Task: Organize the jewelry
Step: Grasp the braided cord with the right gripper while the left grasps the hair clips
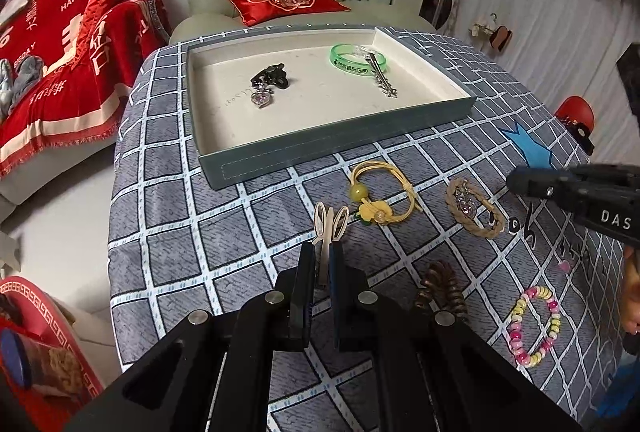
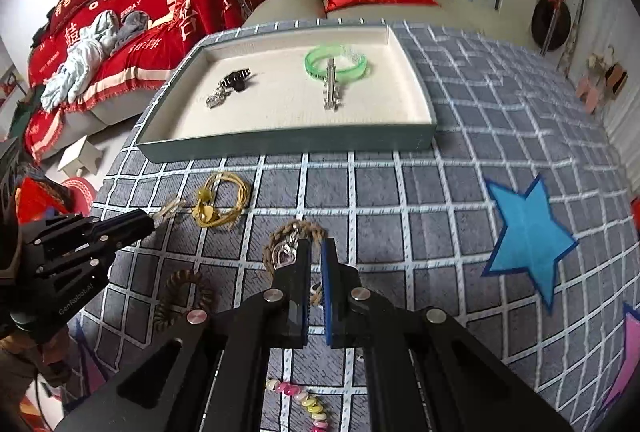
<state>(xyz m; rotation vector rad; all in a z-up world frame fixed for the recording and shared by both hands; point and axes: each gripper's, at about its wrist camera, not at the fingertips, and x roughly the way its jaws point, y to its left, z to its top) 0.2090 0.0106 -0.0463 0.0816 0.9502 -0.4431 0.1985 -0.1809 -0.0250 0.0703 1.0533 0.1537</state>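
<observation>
My left gripper (image 1: 322,252) is shut on a beige hair clip (image 1: 329,224), whose looped ends stick out past the fingertips. From the right wrist view, the left gripper (image 2: 149,222) comes in from the left with the beige hair clip (image 2: 170,209) at its tip. My right gripper (image 2: 316,248) is shut on a brown braided bracelet (image 2: 298,226) with a heart pendant; its cord runs between the pads. A grey-green tray (image 1: 320,152) (image 2: 280,148) holds a green bangle (image 1: 358,58), a silver hair pin (image 1: 382,78) and a black clip (image 1: 270,76).
On the checked cloth lie a yellow hair tie (image 1: 380,200) (image 2: 220,204), a brown coil hair tie (image 1: 440,288) (image 2: 180,292) and a pink-yellow bead bracelet (image 1: 534,328) (image 2: 304,400). The right gripper (image 1: 516,184) reaches in from the right. An armchair stands behind the table.
</observation>
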